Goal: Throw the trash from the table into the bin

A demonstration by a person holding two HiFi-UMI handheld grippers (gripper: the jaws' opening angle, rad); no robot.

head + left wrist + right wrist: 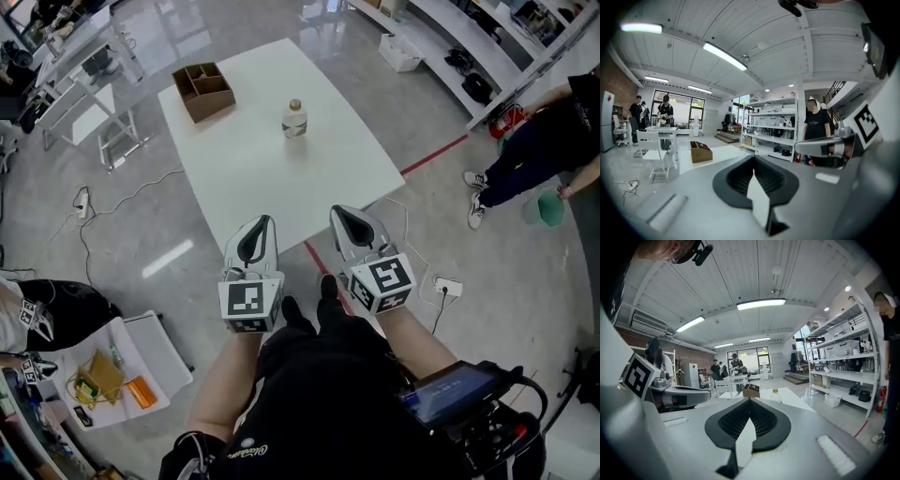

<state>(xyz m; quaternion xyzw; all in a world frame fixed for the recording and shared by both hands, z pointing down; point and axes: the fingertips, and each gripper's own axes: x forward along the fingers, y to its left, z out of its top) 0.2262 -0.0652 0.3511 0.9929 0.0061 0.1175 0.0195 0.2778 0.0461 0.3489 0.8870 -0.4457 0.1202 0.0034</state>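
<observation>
A small plastic bottle (pixel 294 119) with a pale cap stands upright near the middle of the white table (pixel 272 187). Behind it, at the table's far left corner, sits an open brown cardboard box (pixel 203 91) with dividers. My left gripper (pixel 262 222) and right gripper (pixel 339 213) hover side by side at the table's near edge, well short of the bottle. Both are shut and hold nothing. The left gripper view looks past its closed jaws (pixel 753 157) to the box (pixel 700 152). Over the right gripper's closed jaws (pixel 750 400) the box (pixel 751 390) and bottle (pixel 775 392) show far ahead.
A person (pixel 539 141) stands at the right, beyond a red floor line (pixel 436 155). White chairs and a table (pixel 94 112) stand at the upper left, shelving (pixel 469 56) at the upper right. Cables (pixel 84 202) and a power strip (pixel 448 285) lie on the floor. A low white stand (pixel 122 375) holds small items.
</observation>
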